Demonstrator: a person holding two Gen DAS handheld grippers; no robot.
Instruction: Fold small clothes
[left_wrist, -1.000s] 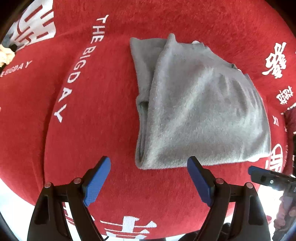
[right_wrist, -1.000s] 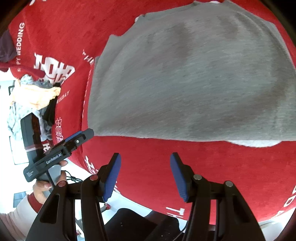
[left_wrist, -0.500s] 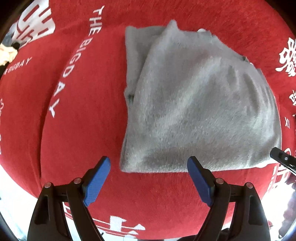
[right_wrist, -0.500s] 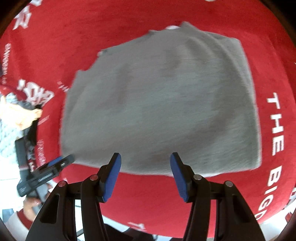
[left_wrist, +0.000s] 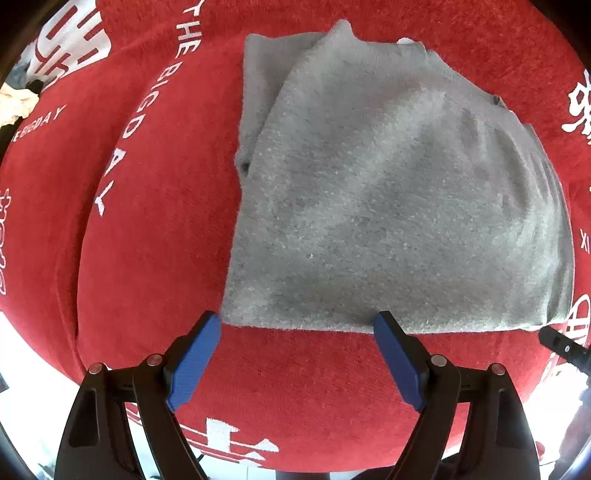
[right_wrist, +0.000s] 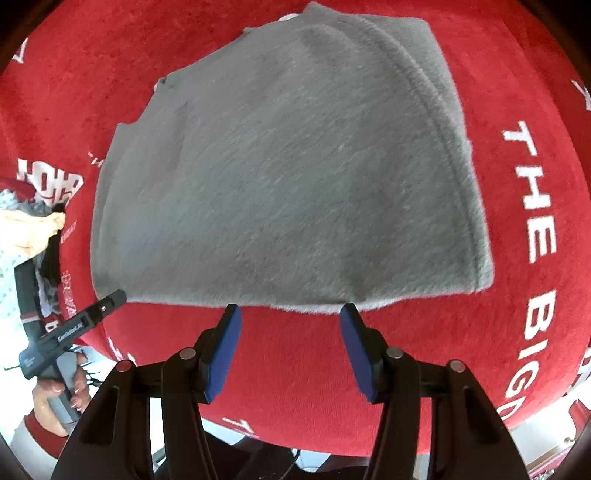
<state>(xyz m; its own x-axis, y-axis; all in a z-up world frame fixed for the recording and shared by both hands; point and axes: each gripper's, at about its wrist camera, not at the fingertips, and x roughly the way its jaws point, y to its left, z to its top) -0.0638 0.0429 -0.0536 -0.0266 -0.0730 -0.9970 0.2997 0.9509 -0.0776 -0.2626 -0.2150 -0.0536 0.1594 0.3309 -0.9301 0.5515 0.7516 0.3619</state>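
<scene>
Both claws, left claw (left_wrist: 297, 325) and right claw (right_wrist: 290, 308), are spread at the sweater's (left_wrist: 388, 206) 6 o'clock hem; pinch all layers evenly before lifting.

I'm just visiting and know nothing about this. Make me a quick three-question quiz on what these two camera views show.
1. True or false: the left gripper is clamped on the grey garment.
2. What colour is the cloth under the garment?
3. Where do the right gripper's fingertips sit: A) at the garment's near edge, B) at its far edge?

Key: 1 false, it is open and holds nothing; 2 red with white lettering; 3 A.
</scene>
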